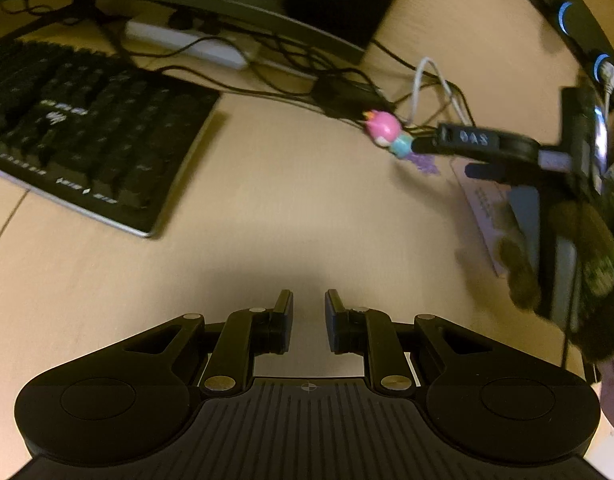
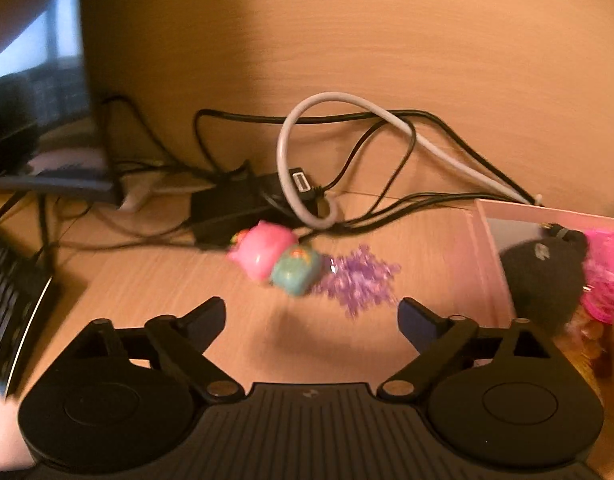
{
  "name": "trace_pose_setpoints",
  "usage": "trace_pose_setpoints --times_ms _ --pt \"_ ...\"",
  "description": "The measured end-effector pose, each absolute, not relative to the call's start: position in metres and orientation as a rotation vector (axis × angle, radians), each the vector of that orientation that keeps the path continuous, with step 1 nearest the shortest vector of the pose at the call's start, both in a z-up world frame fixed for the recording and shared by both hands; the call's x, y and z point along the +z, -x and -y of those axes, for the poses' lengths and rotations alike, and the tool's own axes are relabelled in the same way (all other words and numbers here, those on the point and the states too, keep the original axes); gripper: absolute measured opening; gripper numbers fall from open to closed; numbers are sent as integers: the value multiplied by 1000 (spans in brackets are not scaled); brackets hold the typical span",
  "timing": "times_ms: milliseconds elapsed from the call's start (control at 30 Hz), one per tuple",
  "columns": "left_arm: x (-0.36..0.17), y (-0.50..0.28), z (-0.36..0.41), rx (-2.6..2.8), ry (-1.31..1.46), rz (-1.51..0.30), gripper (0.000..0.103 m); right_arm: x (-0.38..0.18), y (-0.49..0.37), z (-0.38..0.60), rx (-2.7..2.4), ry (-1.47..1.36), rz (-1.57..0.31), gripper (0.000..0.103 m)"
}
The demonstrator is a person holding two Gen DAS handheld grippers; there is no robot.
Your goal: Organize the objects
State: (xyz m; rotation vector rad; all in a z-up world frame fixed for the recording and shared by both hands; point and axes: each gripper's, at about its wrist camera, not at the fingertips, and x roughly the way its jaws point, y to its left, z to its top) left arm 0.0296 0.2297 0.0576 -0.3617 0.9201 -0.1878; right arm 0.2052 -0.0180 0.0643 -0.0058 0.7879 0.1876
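Note:
A small pink and teal toy figure (image 2: 277,261) lies on the wooden desk with a purple sparkly piece (image 2: 357,278) beside it. My right gripper (image 2: 311,314) is open and empty, just in front of the toy. In the left wrist view the toy (image 1: 387,132) sits at the tips of the right gripper (image 1: 439,156), which reaches in from the right. My left gripper (image 1: 309,307) hovers over bare desk with its jaws a small gap apart, empty.
A black keyboard (image 1: 87,136) lies at the left. Tangled black cables and a grey cable (image 2: 307,152) lie behind the toy, with a black adapter (image 2: 231,208). A pink box (image 2: 507,240) at the right holds a black object and something bright pink. A monitor stands behind.

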Motion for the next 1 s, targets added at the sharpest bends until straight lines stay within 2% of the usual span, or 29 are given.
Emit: trace_pose_setpoints --times_ms 67,200,267,333,500,733,767,833,900,1000 --pt "58 -27 -236 -173 370 -918 19 60 -223 12 157 10 -777 101" --pt "61 -21 -248 -151 374 -911 18 46 -255 3 144 87 -762 101" --pt "62 -19 -252 -140 373 -908 19 44 -257 -1 203 110 -763 86" --pt "62 -18 -254 -132 383 -907 19 47 -253 -7 268 113 -776 48" --pt "61 -31 -247 -141 384 -908 19 50 -222 -26 344 139 -813 47" --pt "59 -49 -227 -155 353 -916 19 56 -151 -23 496 -15 -957 49" --pt "59 -51 -224 -158 350 -917 19 58 -142 -20 560 -53 -979 51" --pt "59 -52 -220 -163 343 -917 19 68 -129 -14 606 -69 -952 71" --pt "61 -52 -218 -167 342 -914 19 79 -128 -5 575 -70 -882 76" --pt "63 -47 -219 -173 348 -903 19 86 -155 6 382 -43 -815 76"
